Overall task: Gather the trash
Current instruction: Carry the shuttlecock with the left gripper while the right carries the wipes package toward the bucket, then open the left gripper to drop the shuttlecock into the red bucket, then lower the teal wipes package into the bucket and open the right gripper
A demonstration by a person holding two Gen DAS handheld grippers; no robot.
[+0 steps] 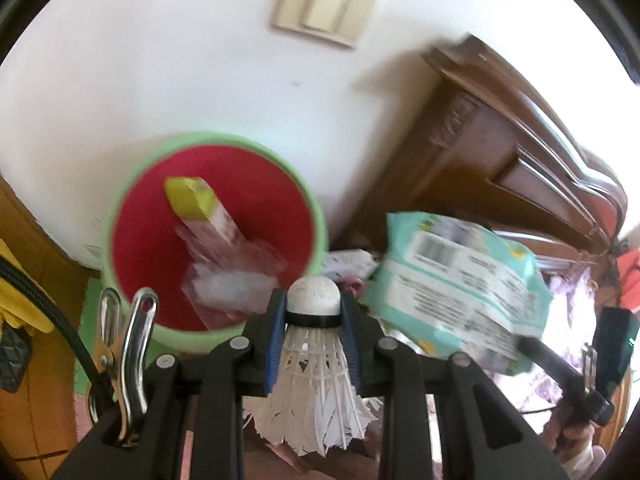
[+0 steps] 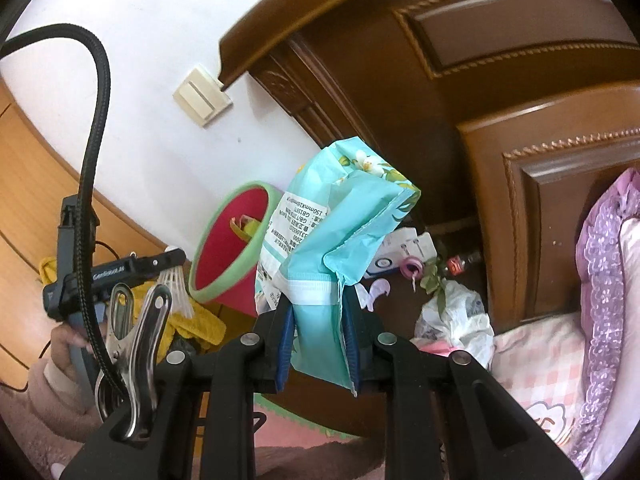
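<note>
Left gripper (image 1: 313,322) clamps a white shuttlecock (image 1: 312,376), right gripper (image 2: 318,334) pinches a crumpled teal wrapper (image 2: 340,236), both near the green-rimmed red bin (image 1: 212,236), with what looks like a yellow-tipped packet (image 1: 200,208) inside

I saw a white wall (image 2: 152,40) with a cream switch (image 1: 328,2). Beside it stood a carved brown wooden headboard (image 2: 480,60).
</note>
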